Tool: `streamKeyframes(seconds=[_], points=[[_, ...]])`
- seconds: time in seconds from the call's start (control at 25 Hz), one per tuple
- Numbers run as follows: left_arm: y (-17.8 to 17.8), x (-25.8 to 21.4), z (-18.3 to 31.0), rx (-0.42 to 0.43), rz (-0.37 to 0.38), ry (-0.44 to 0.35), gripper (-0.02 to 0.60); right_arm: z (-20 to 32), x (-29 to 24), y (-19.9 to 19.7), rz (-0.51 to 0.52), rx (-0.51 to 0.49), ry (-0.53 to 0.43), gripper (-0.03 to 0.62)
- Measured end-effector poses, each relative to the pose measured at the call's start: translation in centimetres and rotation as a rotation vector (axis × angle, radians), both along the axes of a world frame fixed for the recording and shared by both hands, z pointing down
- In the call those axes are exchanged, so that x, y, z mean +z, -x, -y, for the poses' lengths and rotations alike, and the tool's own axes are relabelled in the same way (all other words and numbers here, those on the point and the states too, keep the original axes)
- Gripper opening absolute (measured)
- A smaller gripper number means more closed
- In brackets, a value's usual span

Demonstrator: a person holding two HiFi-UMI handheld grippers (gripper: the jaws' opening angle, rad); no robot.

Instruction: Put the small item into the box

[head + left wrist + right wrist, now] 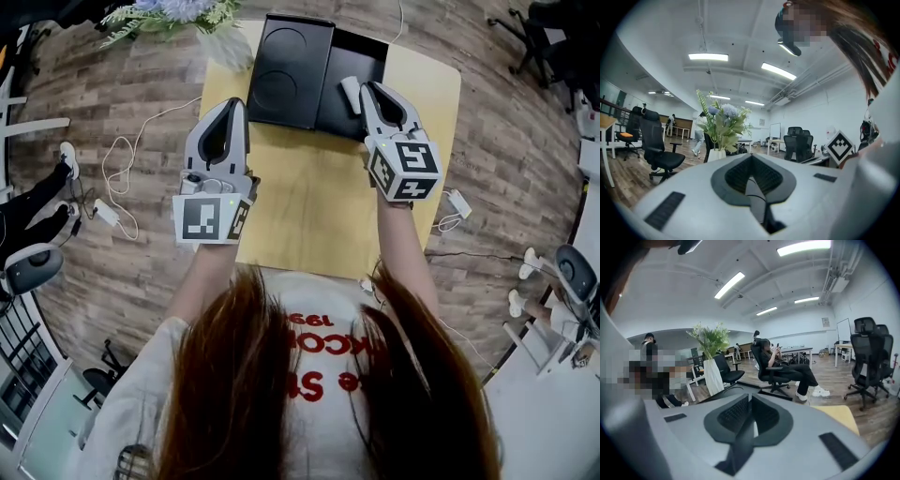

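Small item point(350, 94) is pinched in right gripper point(367, 89) over box point(352, 56) at tabletop's point(319, 206) far edge for release — left gripper point(234, 103) jaws together, empty.

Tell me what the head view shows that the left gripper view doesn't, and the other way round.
Only the head view: the yellow table, the black box and the small white item at the right gripper's tip. Only the left gripper view: the ceiling lights, a whiteboard, and the left gripper's fingers closed together with nothing between them. Both: the vase of flowers, the left gripper, and the right gripper's marker cube.
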State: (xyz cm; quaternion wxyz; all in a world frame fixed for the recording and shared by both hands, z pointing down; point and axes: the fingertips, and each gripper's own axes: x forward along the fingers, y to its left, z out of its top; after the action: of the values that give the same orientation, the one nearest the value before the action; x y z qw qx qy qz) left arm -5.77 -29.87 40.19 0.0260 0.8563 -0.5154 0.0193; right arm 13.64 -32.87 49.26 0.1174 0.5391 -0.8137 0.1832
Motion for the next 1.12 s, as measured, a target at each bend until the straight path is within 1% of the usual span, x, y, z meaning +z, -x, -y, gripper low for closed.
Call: streamKeyframes(seconds=[0.16, 0.48, 0.8, 1.12], points=[[-0.3, -1.2, -0.1, 0.006, -0.002, -0.025, 0.007, -0.8, -2.9, -0.9, 0.018, 0.020, -0.066, 0.009], [-0.3, -4.0, -0.9, 0.035, -0.009, -0.078, 0.006, -3.5, -9.0, -1.9, 0.061, 0.063, -0.178, 0.006], [-0.2, -6.5, -2.5, 0.053, -0.007, -0.121, 0.006, -7.3, -12.9, -2.6, 0.053, 0.070, -0.249, 0.006], [0.0, -7.1, -5.1, 0.064, -0.017, -0.121, 0.006, -10.9, -14.9, -3.3, 0.051, 0.093, -0.295, 0.005]])
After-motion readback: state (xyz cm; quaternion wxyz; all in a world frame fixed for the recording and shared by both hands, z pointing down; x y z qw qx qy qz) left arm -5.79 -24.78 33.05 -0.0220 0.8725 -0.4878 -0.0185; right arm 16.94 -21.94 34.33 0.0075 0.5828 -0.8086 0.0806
